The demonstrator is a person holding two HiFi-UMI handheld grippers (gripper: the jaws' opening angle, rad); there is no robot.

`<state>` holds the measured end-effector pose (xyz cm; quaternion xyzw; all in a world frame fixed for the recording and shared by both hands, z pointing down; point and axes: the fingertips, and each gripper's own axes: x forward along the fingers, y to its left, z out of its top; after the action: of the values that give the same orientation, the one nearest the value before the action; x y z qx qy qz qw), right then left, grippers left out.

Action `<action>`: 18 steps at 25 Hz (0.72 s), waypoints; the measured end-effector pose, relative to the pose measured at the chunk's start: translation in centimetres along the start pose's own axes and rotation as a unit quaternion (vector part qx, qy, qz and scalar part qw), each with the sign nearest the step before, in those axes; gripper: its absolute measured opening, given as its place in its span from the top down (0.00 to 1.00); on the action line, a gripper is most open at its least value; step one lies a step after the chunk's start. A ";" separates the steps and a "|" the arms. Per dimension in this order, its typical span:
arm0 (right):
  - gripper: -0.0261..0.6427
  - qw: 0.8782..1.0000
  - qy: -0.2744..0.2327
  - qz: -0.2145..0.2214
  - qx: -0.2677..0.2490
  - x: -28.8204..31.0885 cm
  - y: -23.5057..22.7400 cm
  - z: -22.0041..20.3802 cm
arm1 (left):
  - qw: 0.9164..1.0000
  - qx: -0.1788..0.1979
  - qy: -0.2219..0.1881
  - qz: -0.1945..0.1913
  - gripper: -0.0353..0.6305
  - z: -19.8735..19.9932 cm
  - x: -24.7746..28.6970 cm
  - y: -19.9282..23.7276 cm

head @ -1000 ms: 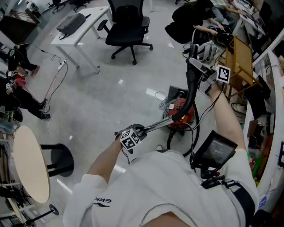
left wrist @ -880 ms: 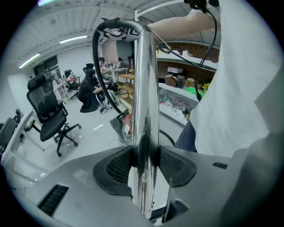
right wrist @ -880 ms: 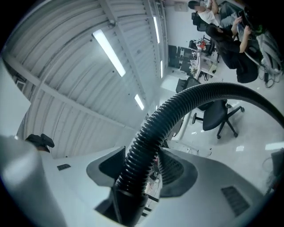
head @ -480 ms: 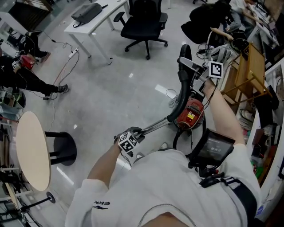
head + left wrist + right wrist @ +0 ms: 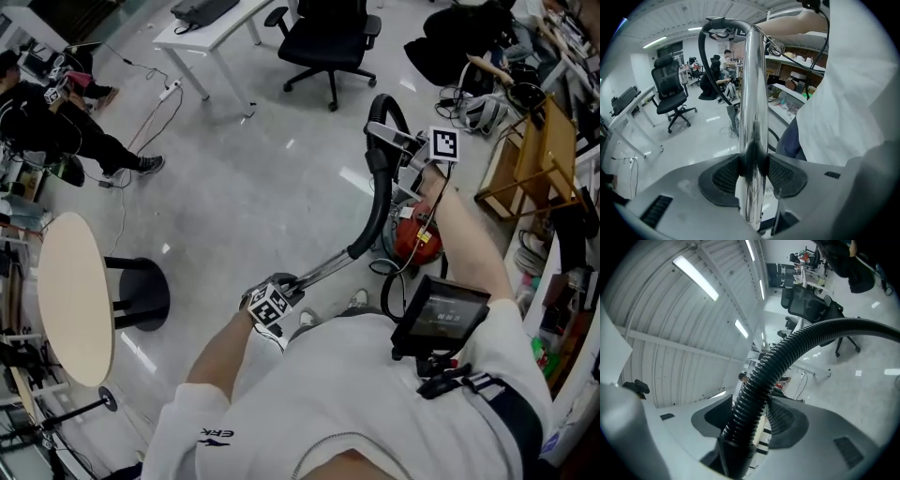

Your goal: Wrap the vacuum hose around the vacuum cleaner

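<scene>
We have left tongs (image 5: 751,164) clamped on the metal tube (image 5: 754,89). Right tongs (image 5: 749,420) clamped on the hose (image 5: 787,355), near the vacuum (image 5: 413,240).

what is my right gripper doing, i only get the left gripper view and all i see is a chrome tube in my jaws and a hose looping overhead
observer: the right gripper is shut on the hose, just above its smooth cuff.
operator: where is the vacuum cleaner itself
observer: the red vacuum cleaner stands on the floor under your right forearm, beyond the far end of the chrome tube.
operator: any hose wrapped on it yet
observer: not that I can see; in the head view the hose rises from the tube's end and arches up to the right gripper, above the cleaner.
</scene>
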<state>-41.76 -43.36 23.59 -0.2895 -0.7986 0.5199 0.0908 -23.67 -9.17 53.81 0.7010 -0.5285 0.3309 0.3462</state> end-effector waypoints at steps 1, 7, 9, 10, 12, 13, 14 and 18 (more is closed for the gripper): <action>0.62 1.000 0.002 0.001 0.003 0.8 -0.2 -0.5 | 1.000 -0.005 0.001 0.000 0.70 -0.6 -0.3 -0.2; 0.62 1.000 0.014 0.006 0.027 4.9 -1.5 -4.1 | 0.999 -0.034 0.008 -0.004 0.70 -4.8 -2.1 -1.3; 0.62 0.999 0.021 0.005 0.037 6.5 -2.0 -5.7 | 0.999 -0.044 0.012 -0.005 0.70 -6.6 -2.9 -1.7; 0.62 0.999 0.026 0.006 0.042 7.3 -2.1 -6.7 | 0.999 -0.050 0.013 -0.004 0.70 -7.6 -3.4 -2.1; 0.62 0.998 0.034 0.007 0.050 8.6 -2.2 -8.6 | 0.998 -0.058 0.018 -0.003 0.70 -9.4 -4.2 -2.8; 0.62 0.998 0.037 0.008 0.054 9.3 -2.3 -9.5 | 0.998 -0.061 0.020 -0.003 0.70 -10.3 -4.6 -3.1; 0.62 0.998 0.038 0.007 0.058 9.9 -2.4 -10.3 | 0.998 -0.063 0.022 -0.003 0.70 -11.2 -5.0 -3.3; 0.62 0.997 0.030 0.005 0.075 12.1 -2.5 -13.1 | 0.997 -0.068 0.029 -0.009 0.70 -14.5 -6.9 -3.9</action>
<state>-46.72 -27.13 29.67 -0.3010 -0.7528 0.5699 0.1338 -22.89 7.23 55.36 0.6706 -0.5331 0.3110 0.4115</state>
